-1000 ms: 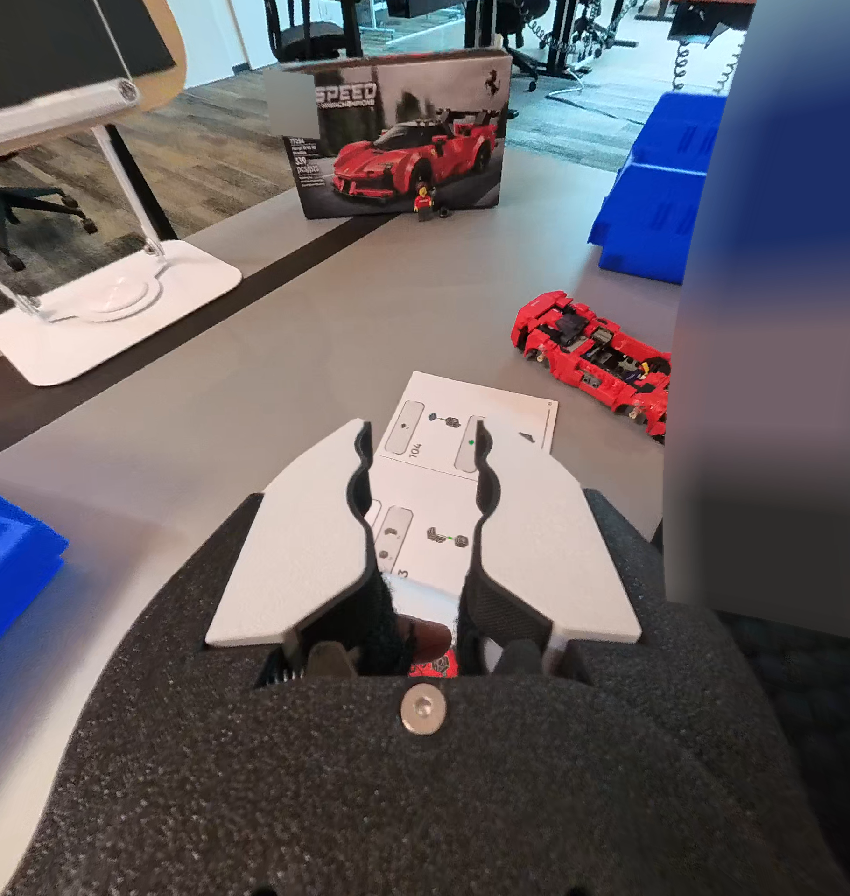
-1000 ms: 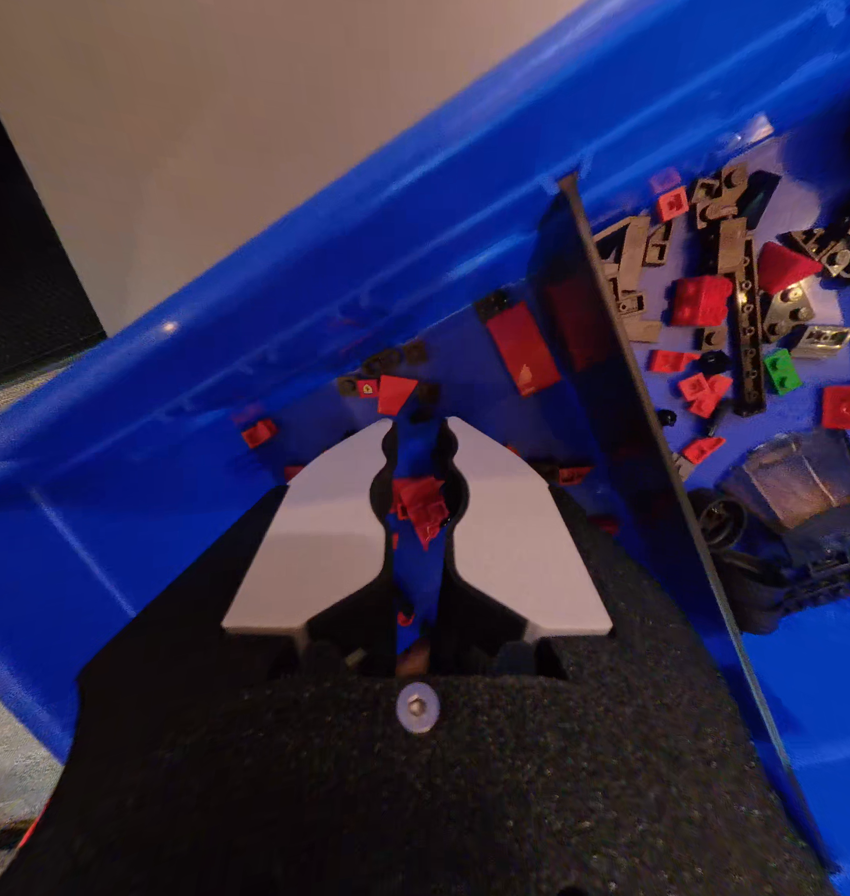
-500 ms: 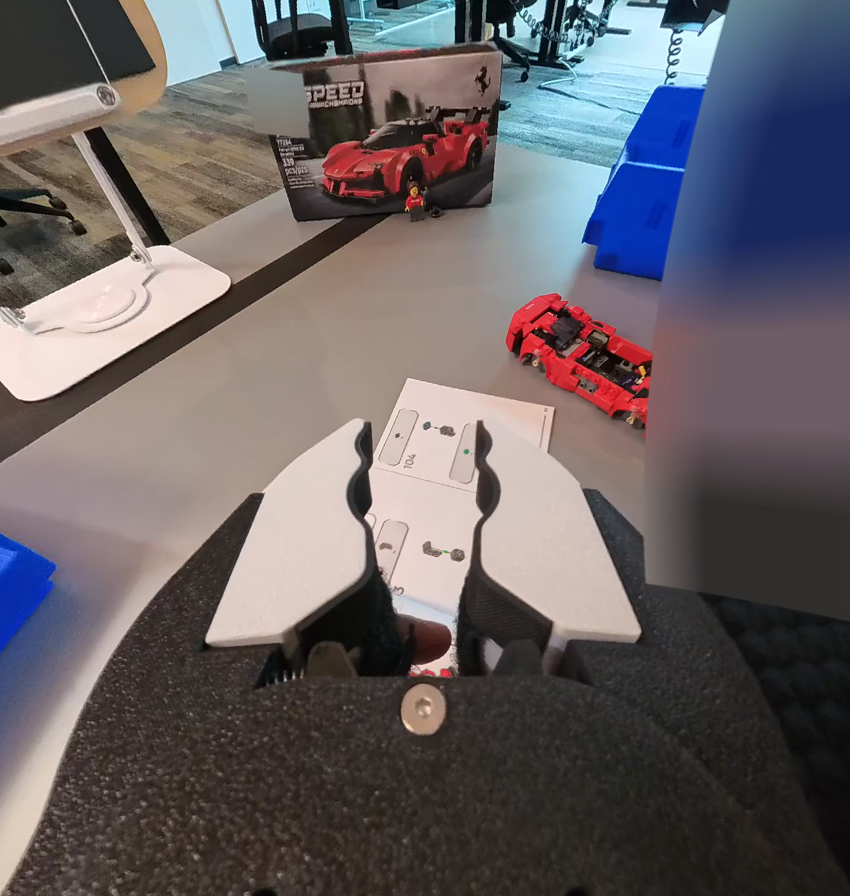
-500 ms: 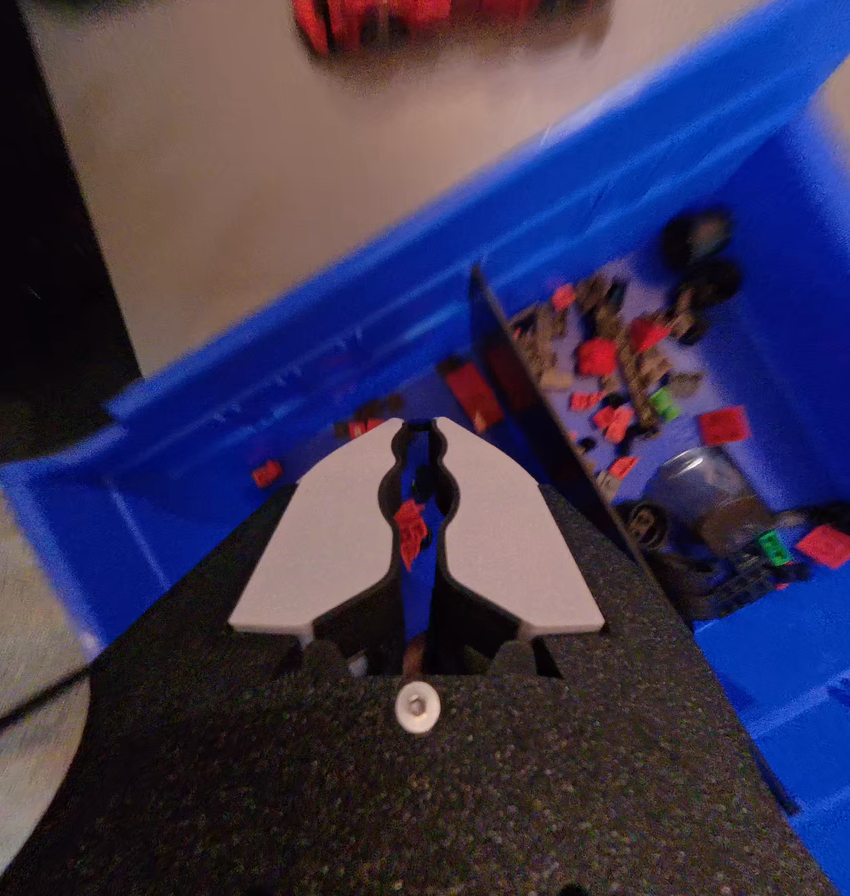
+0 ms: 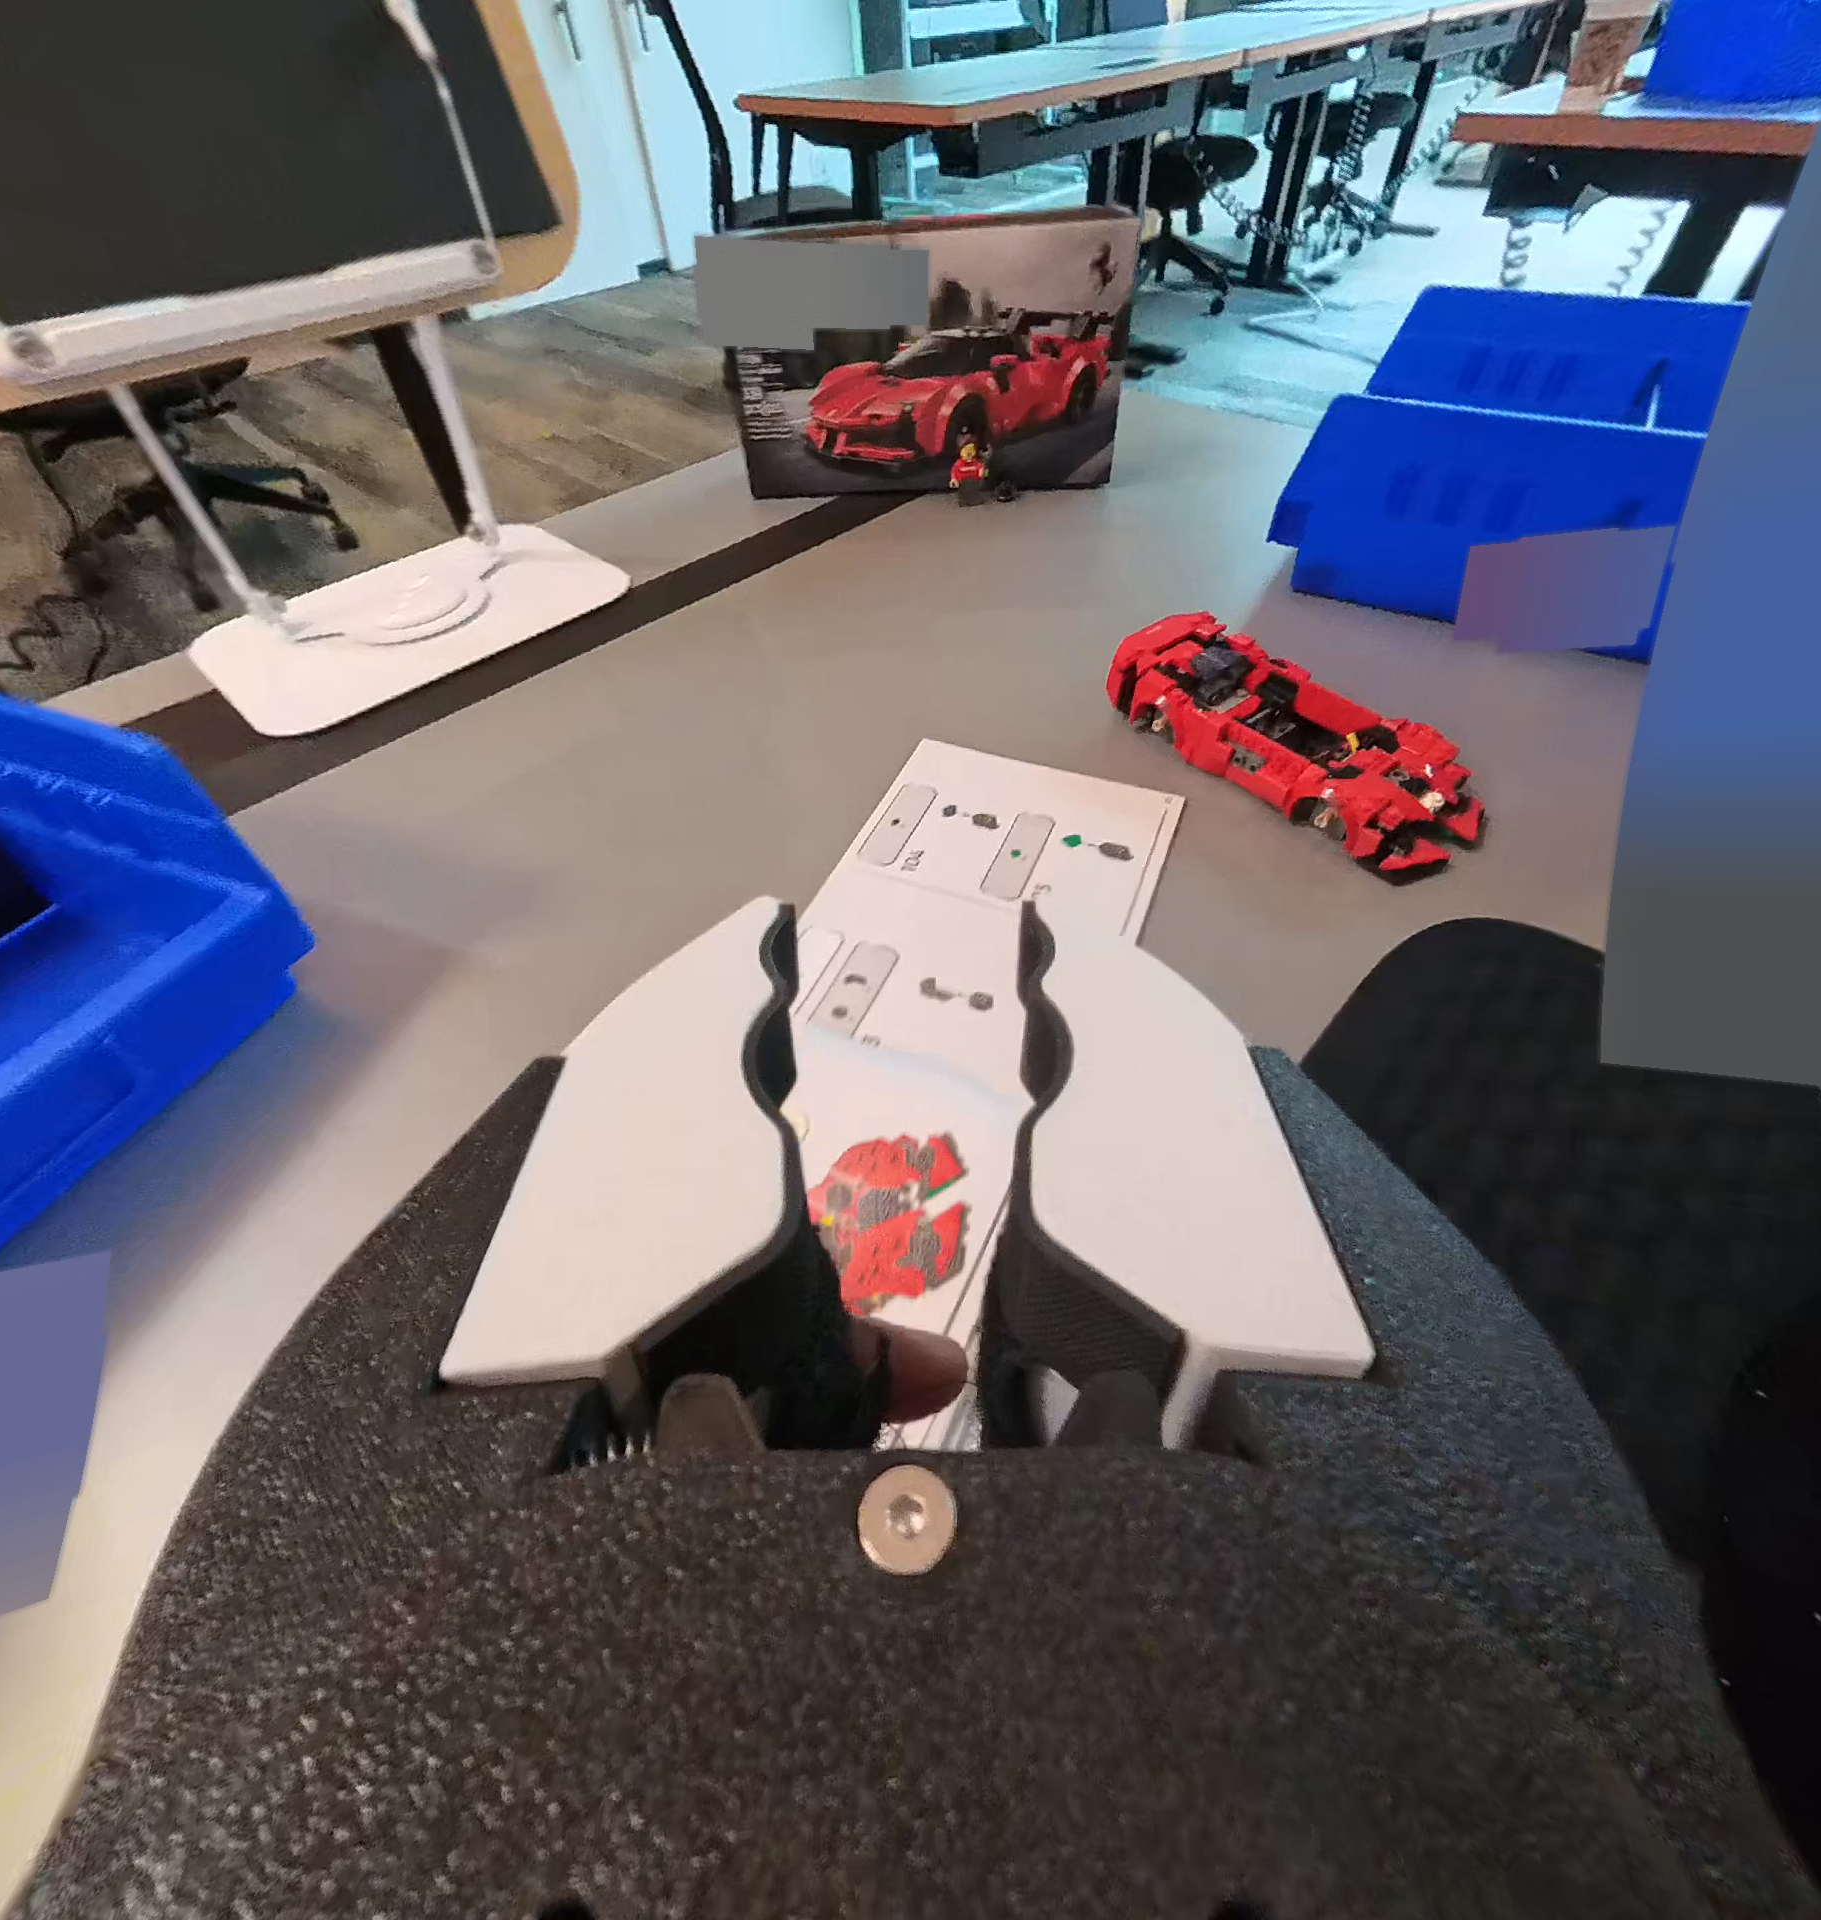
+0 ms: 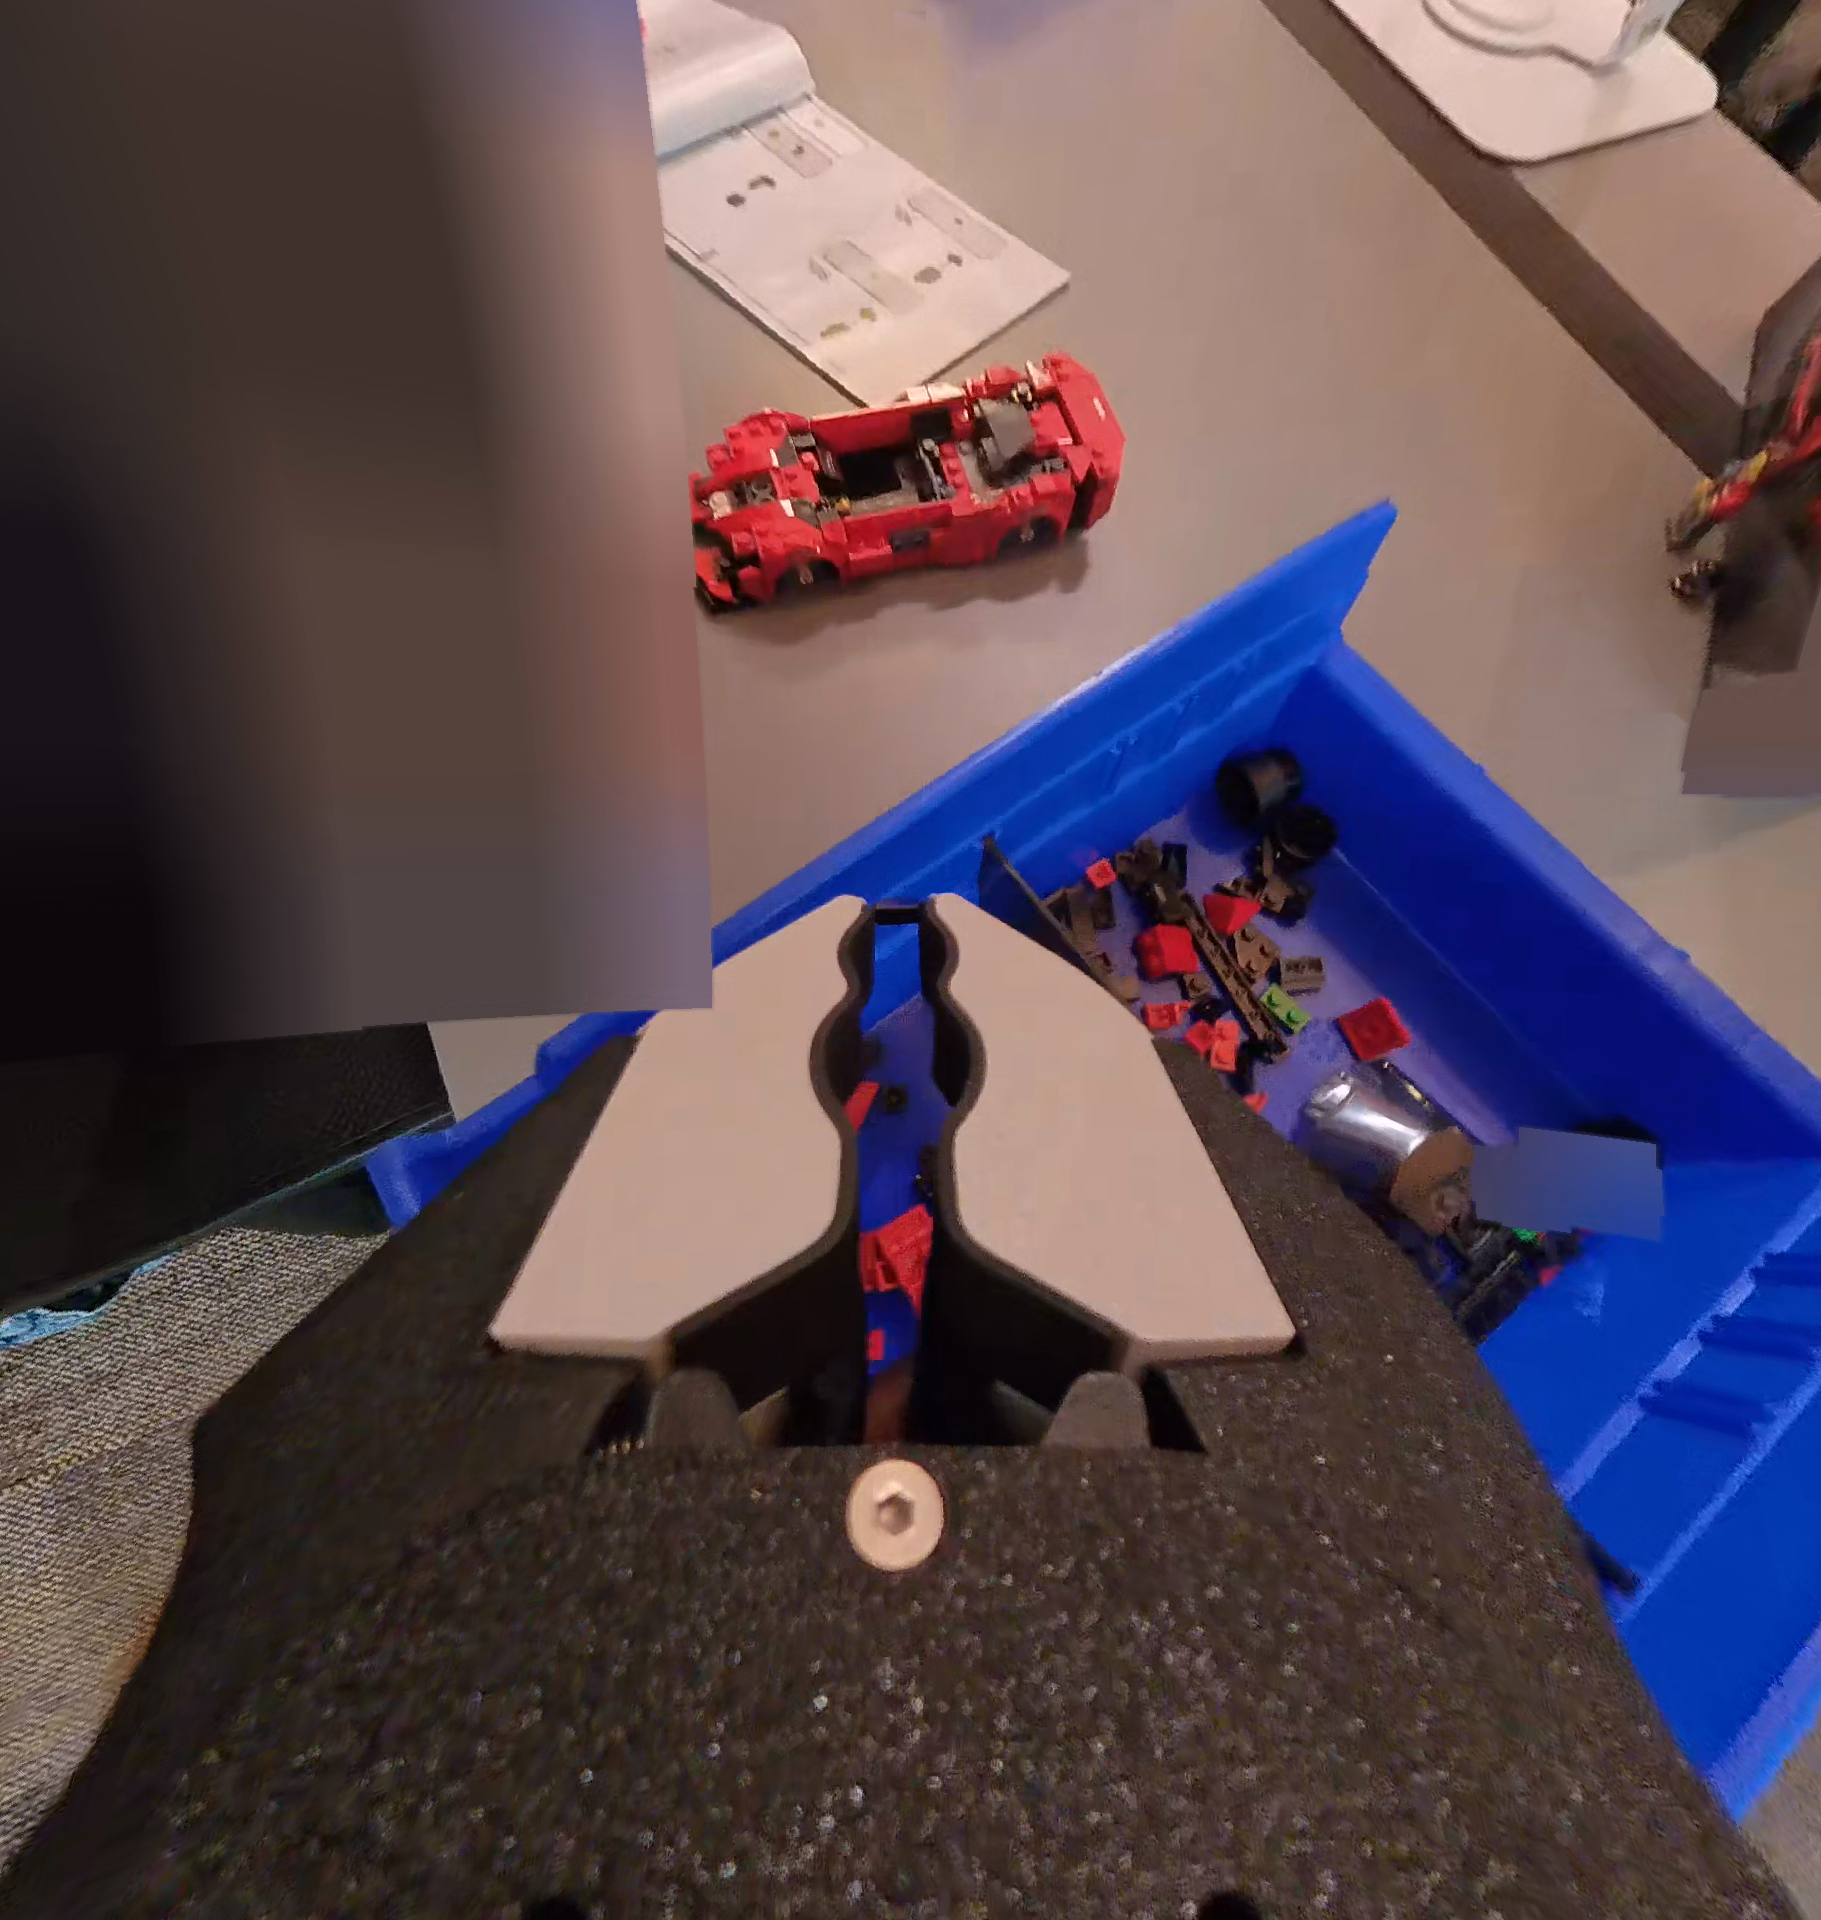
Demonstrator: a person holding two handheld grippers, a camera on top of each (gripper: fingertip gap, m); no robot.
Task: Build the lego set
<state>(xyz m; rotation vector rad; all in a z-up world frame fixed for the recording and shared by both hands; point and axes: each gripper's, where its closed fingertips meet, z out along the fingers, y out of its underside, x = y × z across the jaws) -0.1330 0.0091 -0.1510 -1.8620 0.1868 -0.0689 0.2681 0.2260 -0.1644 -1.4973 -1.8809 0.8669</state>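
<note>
The partly built red Lego car (image 5: 1290, 748) stands on the grey table, right of the open instruction booklet (image 5: 999, 831). My left gripper (image 5: 903, 920) is open and empty, hovering over the booklet. In the right wrist view the car (image 6: 906, 488) lies beyond the blue parts bin (image 6: 1093, 727), which holds several loose red, black and grey pieces (image 6: 1218, 966). My right gripper (image 6: 898, 909) is above the bin's near compartment, shut on a small black piece (image 6: 898, 916) pinched at its fingertips.
The set's box (image 5: 937, 364) with a minifigure (image 5: 970, 470) stands at the table's far edge. Stacked blue bins (image 5: 1488, 468) sit at right, another blue bin (image 5: 85, 935) at left. A white tablet stand (image 5: 407, 623) is at back left. One gripper's finger ends stand about 45 centimeters off the other's.
My right gripper closed on a small black piece in the bin and rose up out of it, so the car and booklet now show. My left gripper pulled back slightly over the booklet.
</note>
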